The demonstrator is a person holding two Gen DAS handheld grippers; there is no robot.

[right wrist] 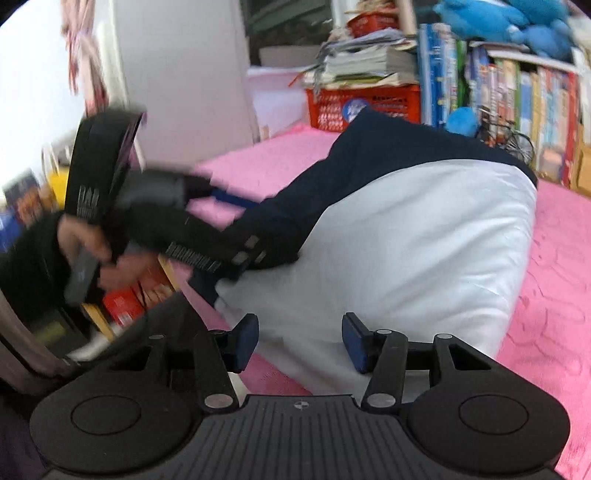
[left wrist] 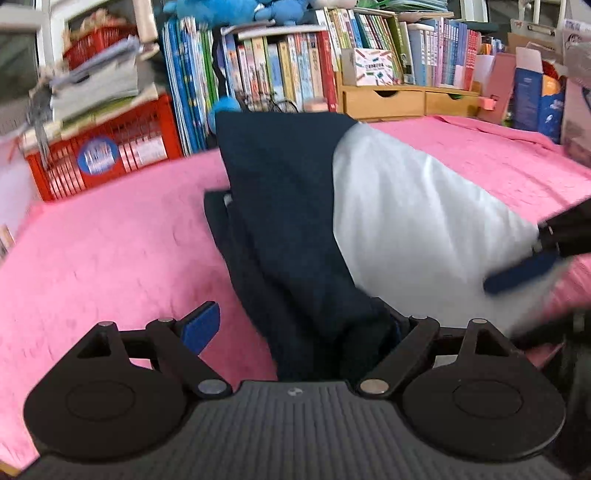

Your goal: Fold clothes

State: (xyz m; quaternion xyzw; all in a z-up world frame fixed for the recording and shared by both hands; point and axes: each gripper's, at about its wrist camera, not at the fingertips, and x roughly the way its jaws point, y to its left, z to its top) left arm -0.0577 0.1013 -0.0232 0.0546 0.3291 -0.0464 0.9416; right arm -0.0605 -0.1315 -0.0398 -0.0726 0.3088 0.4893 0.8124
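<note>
The garment (left wrist: 369, 206), navy and white, lies on the pink bedspread (left wrist: 110, 240), its long axis running away from both grippers. The left gripper (left wrist: 306, 328) stands wide and released, navy cloth loose between its fingers. The right gripper (right wrist: 300, 341) is spread over the white near edge, gripping nothing, about equally close.

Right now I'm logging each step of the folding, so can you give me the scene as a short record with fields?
surface: pink cover
garment: navy and white top, lying on the cover
left gripper: open, navy cloth between its fingers
right gripper: open, white cloth between its fingers
background: books, red crate, blue plush toy
picture: blurred
</note>
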